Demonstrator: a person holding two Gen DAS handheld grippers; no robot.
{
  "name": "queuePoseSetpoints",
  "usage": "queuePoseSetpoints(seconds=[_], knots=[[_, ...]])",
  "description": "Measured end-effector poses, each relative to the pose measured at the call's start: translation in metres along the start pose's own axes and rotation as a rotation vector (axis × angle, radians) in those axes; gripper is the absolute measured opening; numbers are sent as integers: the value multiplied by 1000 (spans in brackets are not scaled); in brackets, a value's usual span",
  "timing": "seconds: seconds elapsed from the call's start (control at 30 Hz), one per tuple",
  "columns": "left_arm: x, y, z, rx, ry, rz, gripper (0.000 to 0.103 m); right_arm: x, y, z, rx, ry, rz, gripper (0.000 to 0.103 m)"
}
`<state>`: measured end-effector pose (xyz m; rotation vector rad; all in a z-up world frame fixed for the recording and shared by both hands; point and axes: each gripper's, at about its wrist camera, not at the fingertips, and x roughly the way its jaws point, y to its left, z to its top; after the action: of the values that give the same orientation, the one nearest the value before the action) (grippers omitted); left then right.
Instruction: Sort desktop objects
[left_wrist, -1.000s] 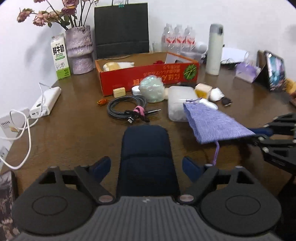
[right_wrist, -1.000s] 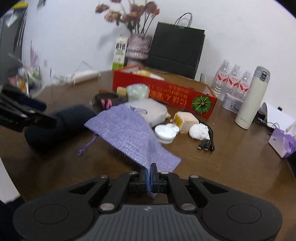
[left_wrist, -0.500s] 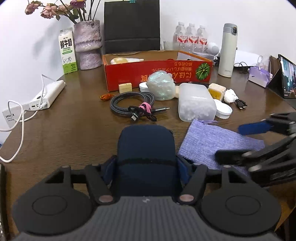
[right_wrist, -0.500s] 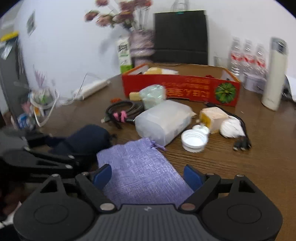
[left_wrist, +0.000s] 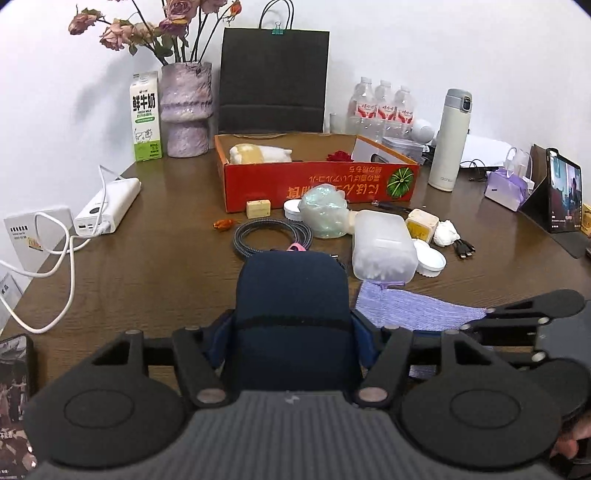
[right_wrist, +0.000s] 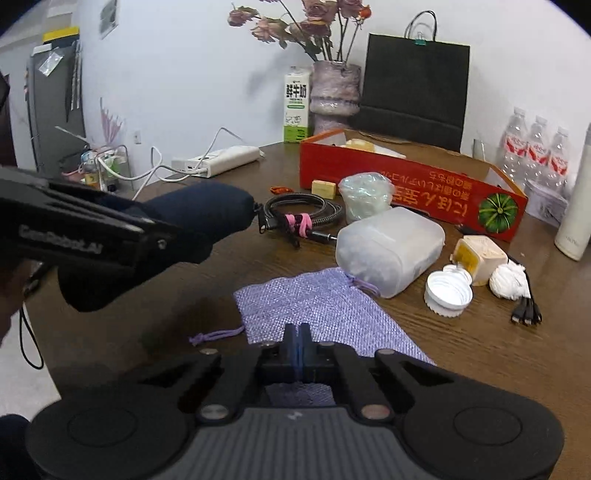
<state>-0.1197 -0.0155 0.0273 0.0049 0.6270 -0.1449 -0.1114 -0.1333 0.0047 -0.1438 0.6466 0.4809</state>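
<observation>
Two tools gripping: my left tool (left_wrist: 291, 343) clamps the dark case (left_wrist: 291, 295) above the desk (left_wrist: 147, 266); my right tool (right_wrist: 299, 354) pinches the purple pouch (right_wrist: 317, 306) lying there. Lifting it could snag the plastic box (right_wrist: 388, 247) touching its drawstring.

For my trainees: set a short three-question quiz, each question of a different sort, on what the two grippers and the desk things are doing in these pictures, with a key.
1. True or false: the left gripper has its jaws closed on the dark blue case.
2. Multiple choice: the jaws of the right gripper pinch which thing? A) the coiled cable B) the purple woven pouch C) the white cap
3. Fill in: the translucent plastic box lies on the ____ end of the pouch.

Key
1. True; the case is lifted off the table.
2. B, the purple woven pouch.
3. Drawstring.
</observation>
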Motion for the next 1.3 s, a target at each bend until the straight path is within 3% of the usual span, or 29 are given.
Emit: queuePoseSetpoints(seconds=[0.2,0.3,0.37,0.43,0.47,0.63,0.73,0.9,1.03,1.13,1.3], knots=[[5,7,2,-23,1,16,65,-32,-24,12,108,-104,-53,0],[9,9,-1,-25,15,21,65,-34,-39,16,152,-87,-34,2],[11,10,-3,-25,27,21,65,-21,-46,12,144,-23,24,19],[13,9,-6,-21,34,21,65,-7,-49,8,110,15,66,82],[14,9,-7,-18,38,23,65,-1,-49,7,99,14,60,90],[19,13,-10,-29,52,32,65,22,-39,9,-10,56,32,96],[22,14,-12,-32,64,36,65,28,-33,10,-35,63,61,101],[21,18,-11,-38,63,47,65,24,-33,16,-2,107,75,98],[22,20,-12,-46,65,51,65,19,-32,16,37,125,196,100],[22,19,-13,-45,68,50,65,23,-7,8,-104,116,110,102],[23,21,-14,-48,68,56,65,19,2,7,-115,95,122,89]])
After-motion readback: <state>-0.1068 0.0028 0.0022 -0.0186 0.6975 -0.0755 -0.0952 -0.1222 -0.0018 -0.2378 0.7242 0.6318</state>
